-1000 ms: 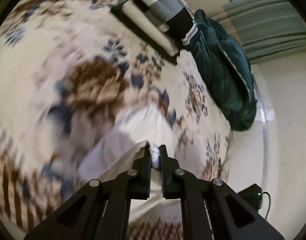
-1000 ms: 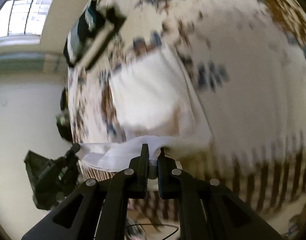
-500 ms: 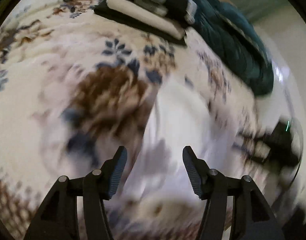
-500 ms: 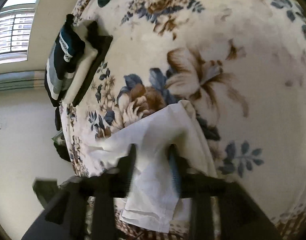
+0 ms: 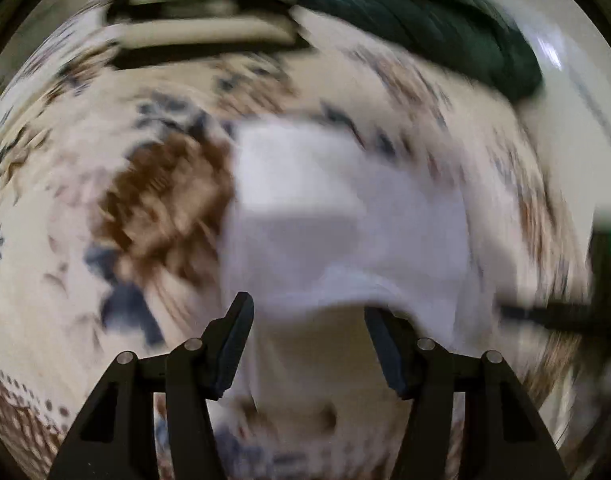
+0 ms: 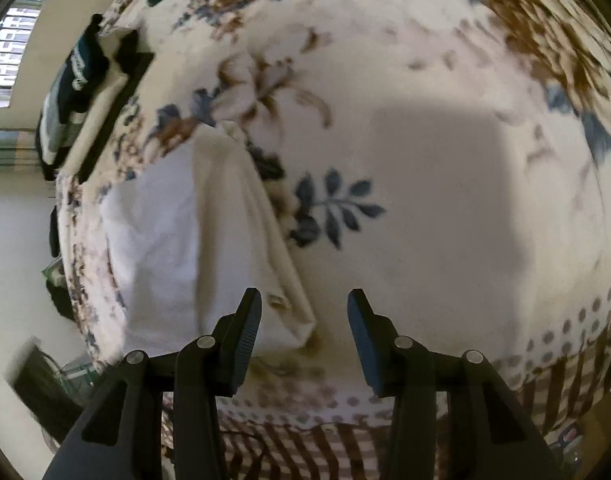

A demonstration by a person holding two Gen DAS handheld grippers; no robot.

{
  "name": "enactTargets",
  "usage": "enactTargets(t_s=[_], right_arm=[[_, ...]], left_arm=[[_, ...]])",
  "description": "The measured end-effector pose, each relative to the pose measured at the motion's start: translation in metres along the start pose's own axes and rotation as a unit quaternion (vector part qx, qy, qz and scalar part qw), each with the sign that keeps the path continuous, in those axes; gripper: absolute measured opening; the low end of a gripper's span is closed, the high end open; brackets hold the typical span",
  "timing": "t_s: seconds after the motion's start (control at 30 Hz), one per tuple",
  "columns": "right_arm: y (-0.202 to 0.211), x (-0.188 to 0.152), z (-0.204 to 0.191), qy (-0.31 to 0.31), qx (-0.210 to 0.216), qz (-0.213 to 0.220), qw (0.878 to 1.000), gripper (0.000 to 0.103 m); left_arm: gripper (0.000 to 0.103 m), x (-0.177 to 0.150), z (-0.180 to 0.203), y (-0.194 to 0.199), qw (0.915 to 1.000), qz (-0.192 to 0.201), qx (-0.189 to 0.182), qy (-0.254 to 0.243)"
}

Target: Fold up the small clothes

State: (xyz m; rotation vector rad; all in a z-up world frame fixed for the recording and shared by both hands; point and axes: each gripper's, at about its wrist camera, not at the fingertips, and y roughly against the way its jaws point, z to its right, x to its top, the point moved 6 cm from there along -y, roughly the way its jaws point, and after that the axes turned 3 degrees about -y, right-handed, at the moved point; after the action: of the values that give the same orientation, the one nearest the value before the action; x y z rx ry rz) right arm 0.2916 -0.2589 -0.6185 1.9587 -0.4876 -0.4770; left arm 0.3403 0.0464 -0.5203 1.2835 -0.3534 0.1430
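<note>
The white garment [image 6: 165, 248] lies flat on the floral bedspread [image 6: 425, 160], close to the bed's near edge, where the pattern turns to dots and brown stripes. In the right wrist view it is folded, with a long fold line running toward its near corner.

The right tongs [image 6: 304, 320] are released, jaws apart over the bedspread; the garment's near corner sits just inside the left jaw, not pinched. The left tongs [image 5: 307, 336] are also released, jaws wide above the garment [image 5: 345, 208]; that view is blurred, so contact cannot be told.

At the bed's far edge sit a stack of folded clothes [image 6: 77, 92] and a dark green jacket [image 5: 425, 20].
</note>
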Motion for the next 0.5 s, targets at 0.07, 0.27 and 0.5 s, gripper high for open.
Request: enactTargets(t_s=[0.07, 0.27, 0.5], right_arm=[[-0.005, 0.002, 0.000, -0.003, 0.006, -0.001, 1.000, 0.047], [-0.005, 0.016, -0.020, 0.006, 0.024, 0.004, 1.000, 0.047], [-0.010, 0.048, -0.046, 0.067, 0.012, 0.007, 0.998, 0.047]], left_arm=[[0.055, 0.021, -0.029, -0.001, 0.9977, 0.012, -0.003, 0.066], [0.055, 0.046, -0.087, 0.002, 0.9835, 0.014, -0.032, 0.178], [0.055, 0.039, -0.029, -0.012, 0.9958, -0.033, -0.065, 0.056]])
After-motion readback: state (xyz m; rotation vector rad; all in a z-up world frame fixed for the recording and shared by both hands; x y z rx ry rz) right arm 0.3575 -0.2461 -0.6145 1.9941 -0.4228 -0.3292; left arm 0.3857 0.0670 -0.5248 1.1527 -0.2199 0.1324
